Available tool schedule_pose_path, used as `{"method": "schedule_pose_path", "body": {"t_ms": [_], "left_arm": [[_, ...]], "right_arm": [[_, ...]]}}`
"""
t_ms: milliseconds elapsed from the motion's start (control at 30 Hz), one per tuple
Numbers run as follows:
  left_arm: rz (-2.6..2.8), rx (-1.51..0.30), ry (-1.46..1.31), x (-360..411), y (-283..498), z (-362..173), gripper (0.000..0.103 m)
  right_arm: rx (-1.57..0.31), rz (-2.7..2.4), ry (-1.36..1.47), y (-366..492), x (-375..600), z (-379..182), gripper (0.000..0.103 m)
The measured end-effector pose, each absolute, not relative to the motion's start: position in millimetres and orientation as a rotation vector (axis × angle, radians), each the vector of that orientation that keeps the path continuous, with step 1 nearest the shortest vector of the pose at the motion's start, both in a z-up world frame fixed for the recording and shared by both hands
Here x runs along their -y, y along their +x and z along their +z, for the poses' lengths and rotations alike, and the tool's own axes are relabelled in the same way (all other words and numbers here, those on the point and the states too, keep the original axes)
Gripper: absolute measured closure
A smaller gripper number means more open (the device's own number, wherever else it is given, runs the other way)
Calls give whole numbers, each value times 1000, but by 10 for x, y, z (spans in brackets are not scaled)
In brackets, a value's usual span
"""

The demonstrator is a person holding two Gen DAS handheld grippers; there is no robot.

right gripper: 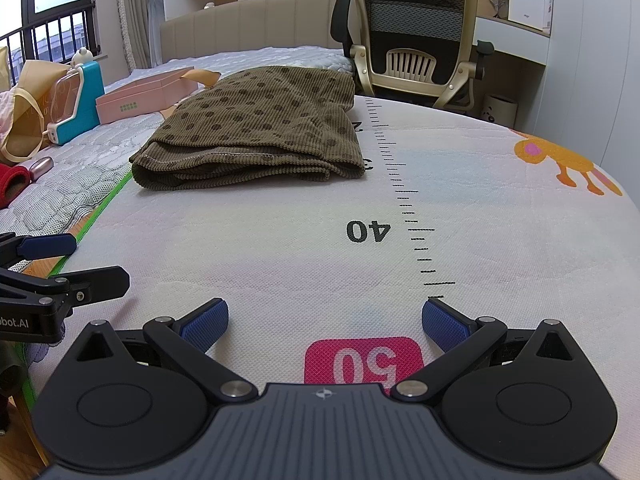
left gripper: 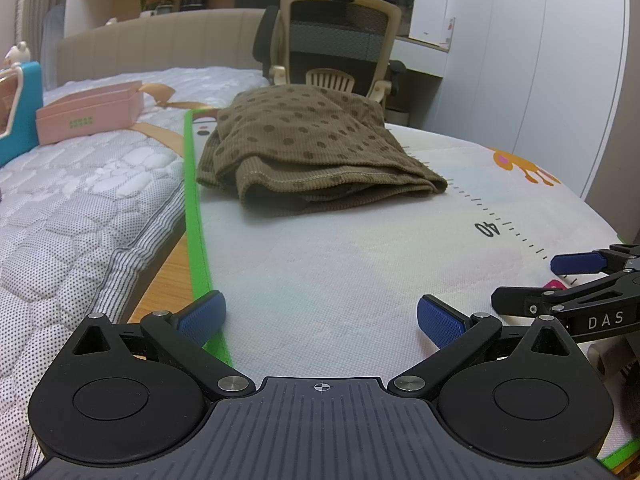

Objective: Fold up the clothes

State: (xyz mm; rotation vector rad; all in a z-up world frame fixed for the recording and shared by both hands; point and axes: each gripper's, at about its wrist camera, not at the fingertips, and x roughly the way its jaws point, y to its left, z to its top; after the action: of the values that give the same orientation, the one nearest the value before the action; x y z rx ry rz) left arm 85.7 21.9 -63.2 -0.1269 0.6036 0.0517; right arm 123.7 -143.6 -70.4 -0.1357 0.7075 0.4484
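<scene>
A brown corduroy garment with dark dots (left gripper: 308, 148) (right gripper: 256, 128) lies folded into a thick bundle at the far end of a white play mat (left gripper: 360, 264) (right gripper: 304, 256) printed with a ruler scale. My left gripper (left gripper: 320, 314) hovers low over the mat's near end by the green edge, open and empty, well short of the garment. My right gripper (right gripper: 325, 316) is open and empty too, over the pink "50" mark (right gripper: 362, 360). Each gripper shows at the side of the other's view: the right gripper (left gripper: 560, 280), the left gripper (right gripper: 80, 260).
A bed with a quilted white mattress (left gripper: 80, 208) lies left of the mat and carries a pink box (left gripper: 90, 114) (right gripper: 146, 94) and a teal toy (right gripper: 76, 104). An office chair (left gripper: 332, 40) (right gripper: 416, 40) stands behind the mat's far end. An orange animal print (right gripper: 560, 160) marks the mat's right side.
</scene>
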Motion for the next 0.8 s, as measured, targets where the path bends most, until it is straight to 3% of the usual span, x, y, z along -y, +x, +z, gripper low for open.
{"method": "schedule_pose_path", "body": {"t_ms": [800], "left_arm": [[61,-605,-123,-204,854,-633,0]], "right_arm": [[-709,446,-138,1238,1426,-705,0]]}}
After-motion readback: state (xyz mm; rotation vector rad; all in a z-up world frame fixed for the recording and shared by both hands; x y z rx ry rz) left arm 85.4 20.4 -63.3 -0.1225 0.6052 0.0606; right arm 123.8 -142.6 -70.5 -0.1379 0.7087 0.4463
